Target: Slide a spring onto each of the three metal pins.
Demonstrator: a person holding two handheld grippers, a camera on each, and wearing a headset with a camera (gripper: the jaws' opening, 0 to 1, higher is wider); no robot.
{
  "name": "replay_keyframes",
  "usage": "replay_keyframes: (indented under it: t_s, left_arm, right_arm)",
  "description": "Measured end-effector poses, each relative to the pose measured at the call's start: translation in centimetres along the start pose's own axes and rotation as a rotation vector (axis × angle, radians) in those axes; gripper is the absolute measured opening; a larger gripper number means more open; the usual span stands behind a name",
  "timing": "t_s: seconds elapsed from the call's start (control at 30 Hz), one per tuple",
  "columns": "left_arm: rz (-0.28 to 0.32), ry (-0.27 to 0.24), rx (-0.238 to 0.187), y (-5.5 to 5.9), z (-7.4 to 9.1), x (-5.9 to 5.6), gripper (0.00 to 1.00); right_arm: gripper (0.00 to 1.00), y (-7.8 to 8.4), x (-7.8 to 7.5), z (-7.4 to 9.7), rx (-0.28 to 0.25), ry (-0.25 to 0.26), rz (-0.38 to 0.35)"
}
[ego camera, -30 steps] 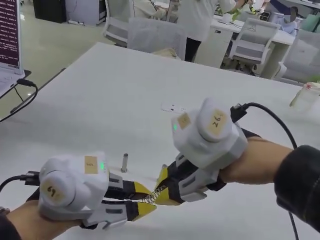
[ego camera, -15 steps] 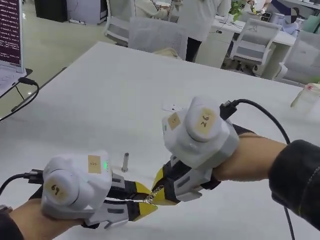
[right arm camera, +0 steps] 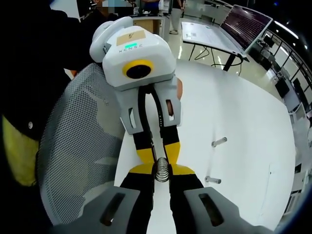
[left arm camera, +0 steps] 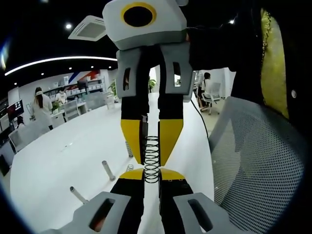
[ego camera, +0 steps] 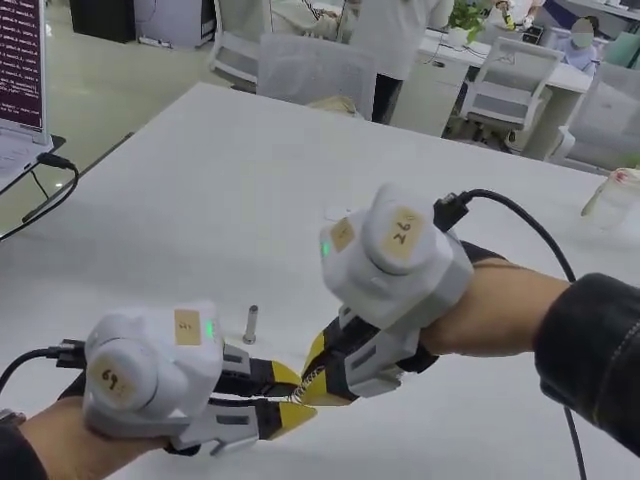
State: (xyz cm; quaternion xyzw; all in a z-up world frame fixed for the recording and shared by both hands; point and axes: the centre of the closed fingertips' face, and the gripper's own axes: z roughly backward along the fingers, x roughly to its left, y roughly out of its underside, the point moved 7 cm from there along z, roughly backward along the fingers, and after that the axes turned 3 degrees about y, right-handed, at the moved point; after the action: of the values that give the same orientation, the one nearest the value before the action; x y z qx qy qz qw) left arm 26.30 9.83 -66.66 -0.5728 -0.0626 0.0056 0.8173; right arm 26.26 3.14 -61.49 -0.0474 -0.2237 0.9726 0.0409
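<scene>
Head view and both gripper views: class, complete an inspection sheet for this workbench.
Surface: white table, matte.
Job's things: spring gripped at both ends between the grippers; metal pin standing upright nearby, no spring on it.
Clutter: small white item mid-table; pale bottle at the table's far right.
Grippers: left gripper and right gripper both shut on the spring, tips facing.
Cables: black cable plugged into the right gripper; second cable beside the laptop.
Surroundings: office chairs, standing person behind the table.
</scene>
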Motion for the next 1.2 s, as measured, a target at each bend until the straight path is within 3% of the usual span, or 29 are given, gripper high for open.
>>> replay_keyframes:
  t_s: [0.4, 0.7, 1.07, 1.2]
  left_arm:
    - [0.013, 0.002, 0.000, 0.0, 0.0, -0.1, 0.04]
    - [0.049, -0.014, -0.001, 0.2, 0.2, 0.1, 0.17]
    - [0.118, -0.052, -0.010, 0.5, 0.8, 0.6, 0.47]
    - [0.126, -0.073, -0.009, 0.7, 1.1, 0.9, 0.53]
  right_arm:
    - [0.08, -0.1, 0.0, 0.0, 0.032, -0.014, 0.000]
    - [0.08, 0.2, -0.3, 0.1, 0.046, -0.006, 0.001]
    - [0.08, 0.7, -0.7, 0.4, 0.054, 0.011, -0.008]
    - [0.08, 0.8, -0.9, 0.4, 0.057, 0.015, -0.008]
